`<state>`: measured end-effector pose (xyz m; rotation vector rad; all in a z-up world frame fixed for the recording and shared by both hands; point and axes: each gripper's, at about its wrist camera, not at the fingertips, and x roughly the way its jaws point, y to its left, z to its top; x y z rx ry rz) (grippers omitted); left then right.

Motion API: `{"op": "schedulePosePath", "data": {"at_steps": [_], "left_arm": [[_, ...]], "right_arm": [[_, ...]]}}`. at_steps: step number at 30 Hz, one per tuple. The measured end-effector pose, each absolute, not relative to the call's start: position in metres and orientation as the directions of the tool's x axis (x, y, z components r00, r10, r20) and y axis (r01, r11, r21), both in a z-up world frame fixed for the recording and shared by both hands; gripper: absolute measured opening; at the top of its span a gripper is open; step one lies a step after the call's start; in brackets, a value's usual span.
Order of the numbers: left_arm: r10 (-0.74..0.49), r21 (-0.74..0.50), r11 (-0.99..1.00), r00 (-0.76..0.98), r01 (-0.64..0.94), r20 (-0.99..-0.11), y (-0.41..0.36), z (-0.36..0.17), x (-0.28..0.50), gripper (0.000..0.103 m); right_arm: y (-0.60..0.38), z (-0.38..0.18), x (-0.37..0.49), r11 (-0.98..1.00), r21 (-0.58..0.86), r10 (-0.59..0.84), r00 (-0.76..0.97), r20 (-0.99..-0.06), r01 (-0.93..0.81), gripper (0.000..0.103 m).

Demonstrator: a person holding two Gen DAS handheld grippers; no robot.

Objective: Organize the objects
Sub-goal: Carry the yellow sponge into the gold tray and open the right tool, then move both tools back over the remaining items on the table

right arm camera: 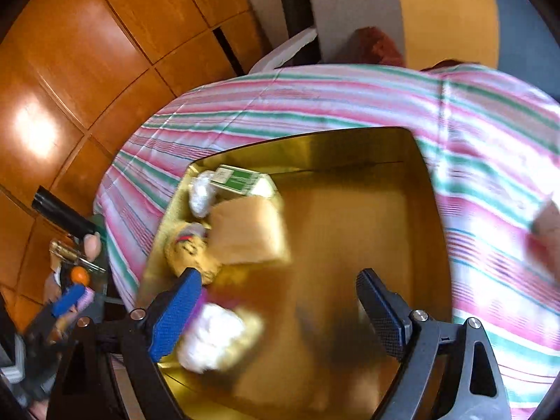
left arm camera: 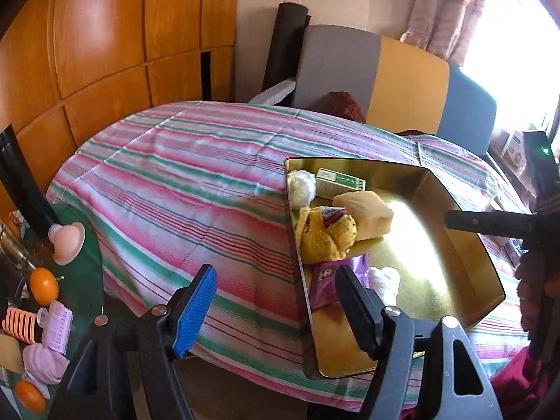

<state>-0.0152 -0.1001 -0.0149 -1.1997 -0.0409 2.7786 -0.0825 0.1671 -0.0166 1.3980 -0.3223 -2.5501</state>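
On the striped cloth covering the counter (left arm camera: 182, 175), a gold tray (left arm camera: 465, 245) is holding a green box (left arm camera: 341, 182), a tan sponge (left arm camera: 365, 215), a yellow pouch (left arm camera: 325, 236), a purple packet (left arm camera: 323, 285) and white wads. Both claws are hanging spread and empty: the left claw (left arm camera: 276, 309) at the tray's near corner, the right claw (right arm camera: 280, 315) over its blurred floor, beside a white wad (right arm camera: 213, 336).

Glossy orange-brown wood panel wall (left arm camera: 105, 42) on the left, plain cream wall (left arm camera: 259, 17) behind. Pink-green-white striped cloth (left arm camera: 182, 175) over the table. Grey, yellow and blue upholstered panels (left arm camera: 395, 80) behind it. Pale pink curtain (left arm camera: 448, 7) beside a blown-out bright window (left arm camera: 518, 35), top right.
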Motion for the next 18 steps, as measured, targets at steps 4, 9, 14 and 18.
{"op": "schedulePosePath", "data": {"at_steps": [4, 9, 14, 18], "left_arm": [[0.119, -0.048, -0.991, -0.686, -0.121, -0.718, -0.089, -0.013, -0.012, 0.071], [0.137, -0.027, -0.985, -0.682, -0.169, -0.718, -0.07, -0.012, -0.006, 0.071], [0.162, -0.019, -0.977, -0.676, -0.214, -0.719, -0.048, -0.012, -0.002, 0.071], [0.179, -0.007, -0.968, -0.669, -0.251, -0.722, -0.029, -0.011, 0.0, 0.071]], "right_arm": [[0.194, -0.009, -0.061, -0.971, 0.229, -0.23, -0.559, -0.796, 0.073, 0.091], [0.233, 0.001, -0.039, -0.983, 0.18, -0.166, -0.595, -0.786, 0.036, 0.091], [0.279, 0.011, -0.023, -0.989, 0.142, -0.092, -0.623, -0.777, -0.032, 0.091], [0.322, 0.019, -0.011, -0.988, 0.101, -0.005, -0.641, -0.767, -0.113, 0.091]]}}
